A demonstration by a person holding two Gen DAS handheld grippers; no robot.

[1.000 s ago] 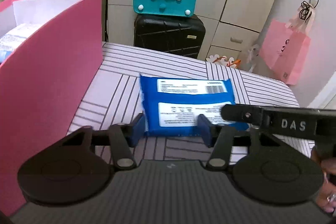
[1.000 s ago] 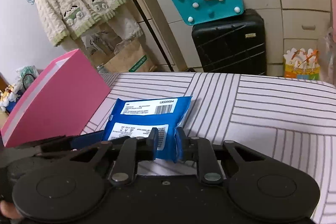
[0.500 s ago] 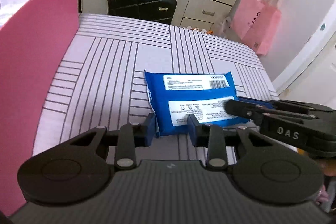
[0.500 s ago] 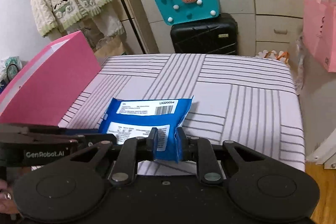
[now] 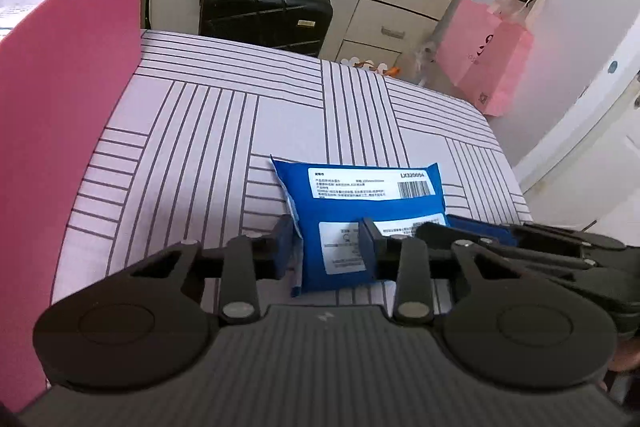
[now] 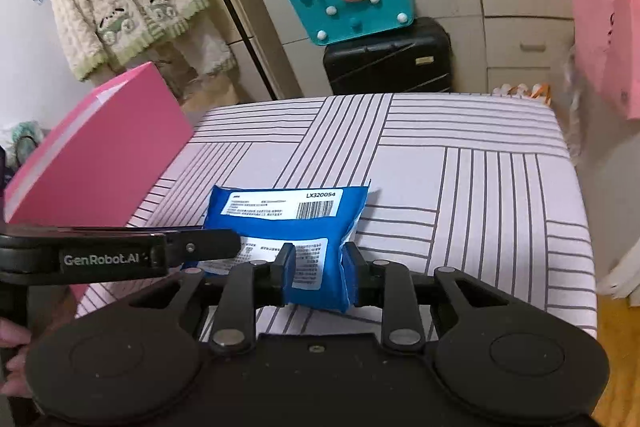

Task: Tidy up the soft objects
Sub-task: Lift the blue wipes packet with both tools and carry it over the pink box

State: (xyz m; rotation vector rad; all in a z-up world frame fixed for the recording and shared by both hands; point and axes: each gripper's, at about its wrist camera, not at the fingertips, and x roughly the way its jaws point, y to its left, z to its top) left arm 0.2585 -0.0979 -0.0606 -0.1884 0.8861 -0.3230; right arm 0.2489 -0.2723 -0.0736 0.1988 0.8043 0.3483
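Both grippers are matte black plastic: a ribbed top plate, two round disc housings, and angled link arms pinned with silver screws. The left gripper [image 5: 328, 247] carries blue pads on its fingertips [image 5: 285, 239]. The right gripper [image 6: 320, 267] has the same build. Seen from the right wrist, the left one's side bears white lettering "GenRobot.AI"

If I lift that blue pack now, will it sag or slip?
The blue pack probably sags: it looks puffy and bulges between the right gripper, whose jaws are opening. Its glossy film may slip. The left gripper pinches one corner, so it likely dangles.
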